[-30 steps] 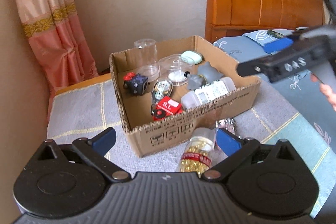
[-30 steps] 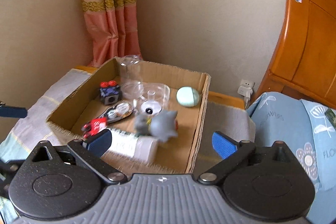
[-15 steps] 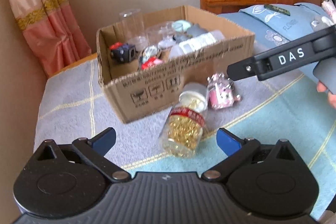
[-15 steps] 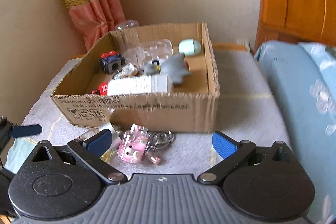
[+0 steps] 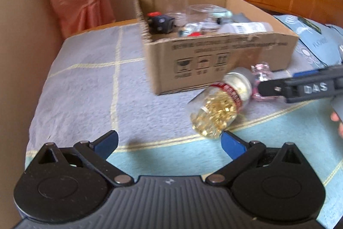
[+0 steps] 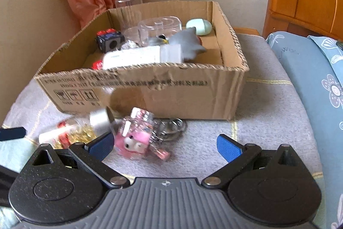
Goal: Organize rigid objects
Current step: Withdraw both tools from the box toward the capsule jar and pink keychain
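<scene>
Two loose items on the cloth-covered tabletop [image 5: 85, 83], just in front of the cardboard box [image 6: 193, 87]: a bottle [image 5: 218, 108] of golden bits lying on its side, and a pink keychain charm [image 6: 137, 136] with metal rings. Bottle likely light, stiff, slick and prone to rolling; best taken across the labelled middle. Charm hard and small, probably slippery; best pinched across its blocky body, not the rings. Left hand-held gripper [image 5: 169, 142] spread wide, empty, beside the bottle. Right hand-held gripper [image 6: 165, 143] likewise spread, empty, charm just ahead. Compared with half a second ago, both lower and closer to their targets.
</scene>
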`<state>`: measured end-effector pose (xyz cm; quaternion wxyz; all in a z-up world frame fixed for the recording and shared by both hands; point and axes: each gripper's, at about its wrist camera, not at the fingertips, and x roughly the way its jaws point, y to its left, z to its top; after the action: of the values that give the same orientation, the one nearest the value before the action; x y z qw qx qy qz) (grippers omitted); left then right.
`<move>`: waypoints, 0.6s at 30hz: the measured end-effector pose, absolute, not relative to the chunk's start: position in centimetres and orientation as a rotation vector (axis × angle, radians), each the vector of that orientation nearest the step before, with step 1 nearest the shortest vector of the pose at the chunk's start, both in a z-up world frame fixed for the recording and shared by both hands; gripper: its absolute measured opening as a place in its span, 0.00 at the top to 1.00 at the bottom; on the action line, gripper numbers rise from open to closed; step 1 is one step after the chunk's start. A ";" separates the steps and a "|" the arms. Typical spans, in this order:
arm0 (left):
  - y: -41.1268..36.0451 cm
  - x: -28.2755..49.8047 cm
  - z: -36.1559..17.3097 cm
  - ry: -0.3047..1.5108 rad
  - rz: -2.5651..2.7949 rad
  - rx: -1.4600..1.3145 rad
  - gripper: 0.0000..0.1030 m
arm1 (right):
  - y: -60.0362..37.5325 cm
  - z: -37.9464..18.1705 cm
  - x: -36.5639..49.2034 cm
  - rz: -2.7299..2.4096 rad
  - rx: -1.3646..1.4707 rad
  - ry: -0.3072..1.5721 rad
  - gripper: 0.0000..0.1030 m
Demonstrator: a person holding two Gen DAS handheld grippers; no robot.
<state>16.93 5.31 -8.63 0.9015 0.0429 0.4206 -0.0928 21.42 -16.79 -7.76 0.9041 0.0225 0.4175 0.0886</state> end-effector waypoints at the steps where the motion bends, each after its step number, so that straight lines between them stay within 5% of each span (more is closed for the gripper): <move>1: 5.5 17.0 -8.6 0.872 -0.182 0.085 0.01 | -17.2 -7.8 21.4 0.186 0.056 0.862 0.00; 18: 6.2 17.0 -7.8 0.859 -0.135 0.066 0.01 | -23.4 -7.9 18.8 0.039 0.014 0.863 0.00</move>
<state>16.96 6.23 -7.78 0.9064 0.0322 0.4160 -0.0656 18.79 -23.42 -7.87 0.9081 0.0068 0.4182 0.0187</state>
